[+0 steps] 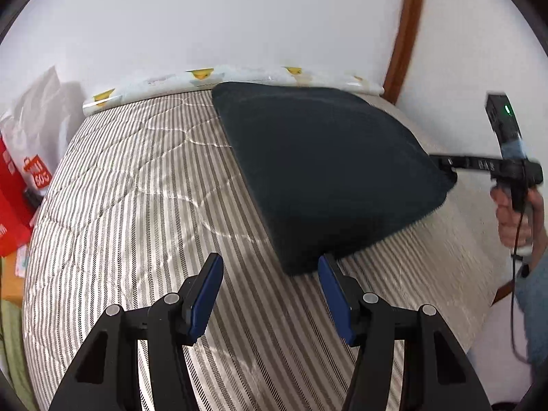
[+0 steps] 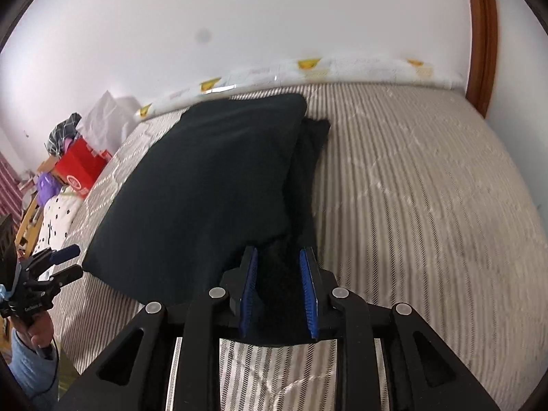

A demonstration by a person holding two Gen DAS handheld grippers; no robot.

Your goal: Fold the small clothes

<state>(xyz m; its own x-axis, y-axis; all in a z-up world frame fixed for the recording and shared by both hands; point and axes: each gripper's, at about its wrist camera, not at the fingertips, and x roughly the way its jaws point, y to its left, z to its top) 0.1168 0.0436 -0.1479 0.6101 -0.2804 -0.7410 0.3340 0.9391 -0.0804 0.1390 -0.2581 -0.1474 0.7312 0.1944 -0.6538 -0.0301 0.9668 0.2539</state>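
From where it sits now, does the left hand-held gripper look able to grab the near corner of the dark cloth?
Probably yes: the left hand-held gripper is open, and the dark cloth corner lies just ahead with nothing between.

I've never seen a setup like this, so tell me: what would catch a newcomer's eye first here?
First, the dark cloth spread over the middle of the striped bed, one corner pulled taut. The right gripper holds that corner, its blue-padded jaws closed around bunched fabric. The left gripper waits by the cloth's near corner, jaws wide apart and holding nothing.
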